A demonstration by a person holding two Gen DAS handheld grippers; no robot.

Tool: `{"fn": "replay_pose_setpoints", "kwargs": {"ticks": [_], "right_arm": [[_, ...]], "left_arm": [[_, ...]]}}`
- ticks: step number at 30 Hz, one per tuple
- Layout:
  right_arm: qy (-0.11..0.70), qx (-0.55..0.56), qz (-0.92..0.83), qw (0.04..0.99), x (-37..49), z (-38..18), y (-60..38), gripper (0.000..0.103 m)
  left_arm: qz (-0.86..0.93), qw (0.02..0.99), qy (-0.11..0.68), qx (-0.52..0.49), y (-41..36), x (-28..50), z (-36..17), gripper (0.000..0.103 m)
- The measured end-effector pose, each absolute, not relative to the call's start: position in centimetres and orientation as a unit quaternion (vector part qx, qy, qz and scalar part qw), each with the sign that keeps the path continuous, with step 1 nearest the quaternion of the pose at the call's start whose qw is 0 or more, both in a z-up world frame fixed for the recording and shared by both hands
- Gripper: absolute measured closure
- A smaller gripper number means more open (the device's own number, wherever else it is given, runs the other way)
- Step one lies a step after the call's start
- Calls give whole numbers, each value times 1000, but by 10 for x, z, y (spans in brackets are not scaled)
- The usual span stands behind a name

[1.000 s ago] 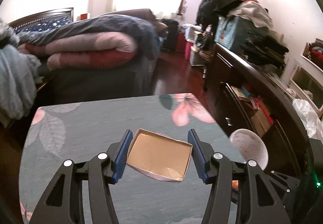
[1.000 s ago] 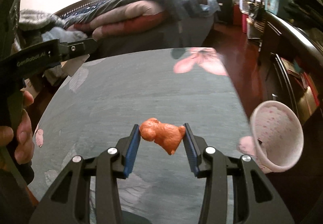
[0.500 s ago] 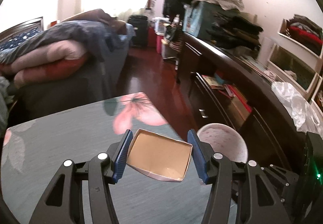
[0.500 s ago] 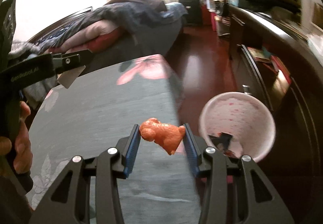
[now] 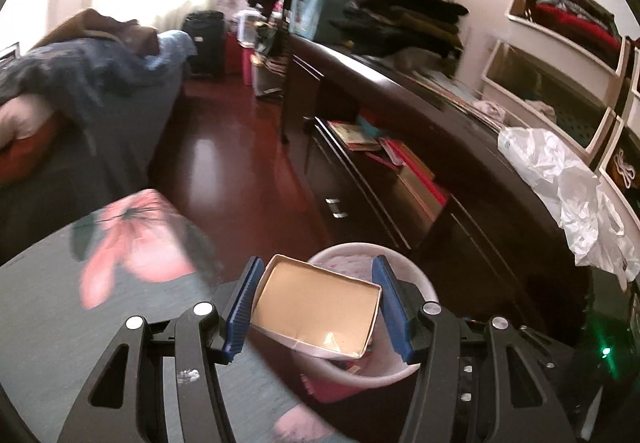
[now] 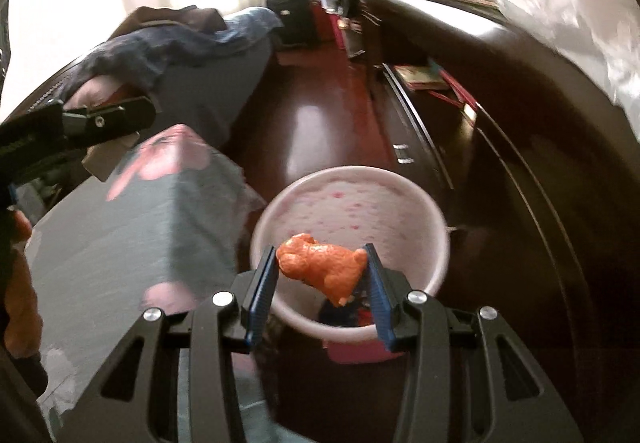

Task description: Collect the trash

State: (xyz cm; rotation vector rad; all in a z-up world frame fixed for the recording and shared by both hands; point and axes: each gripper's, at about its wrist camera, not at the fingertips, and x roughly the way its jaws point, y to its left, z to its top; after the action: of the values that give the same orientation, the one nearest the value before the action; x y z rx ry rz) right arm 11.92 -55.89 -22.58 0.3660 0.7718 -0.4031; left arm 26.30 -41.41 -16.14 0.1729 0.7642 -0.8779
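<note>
Both grippers have swung off the floral table toward the pink bin on the floor beside it. Left gripper is clamped on an open cardboard box above the bin's rim; right gripper pinches a crumpled orange scrap over the bin's mouth. Centre each piece fully over the opening before letting go, so nothing catches the rim

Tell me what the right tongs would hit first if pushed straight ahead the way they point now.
Probably the inside of the pink trash bin: the right tongs, shut on the orange scrap, aim into its open mouth. Depth is unclear.
</note>
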Motion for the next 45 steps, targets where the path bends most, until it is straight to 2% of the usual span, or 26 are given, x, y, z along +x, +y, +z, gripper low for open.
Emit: {"fn": "replay_pose_setpoints", "kwargs": {"ticks": [12,15,19,22,26,32,35,40,45], "right_arm": [[394,180,-221,874,151,-279,-602,59],[396,178,-225,872,157,-287,-608,54],[391,176,-228,874,159,-292,-611,37],[390,176,-228,875,160,-293,-609,31],[393,174,-228,874,158,-294,-607,27],[396,171,-226,873,149,-281,-594,23],[388,172,-225,877,139,-268,-583,15],[377,168,-223,883,126,-244,-551,6],[362,164,-193,897,119,-218,-505,3]], "left_arm": [[-442,789,414,105,-506,279,-222,46],[-436,786,428,95,-509,287,-232,37],[-429,788,432,88,-508,291,-236,19],[-427,792,427,89,-507,292,-232,15],[-424,800,416,90,-505,290,-226,10],[-418,811,400,85,-488,281,-205,9],[-409,824,385,75,-468,275,-189,7],[-372,857,351,54,-417,265,-160,4],[-316,890,325,42,-354,253,-135,4]]}}
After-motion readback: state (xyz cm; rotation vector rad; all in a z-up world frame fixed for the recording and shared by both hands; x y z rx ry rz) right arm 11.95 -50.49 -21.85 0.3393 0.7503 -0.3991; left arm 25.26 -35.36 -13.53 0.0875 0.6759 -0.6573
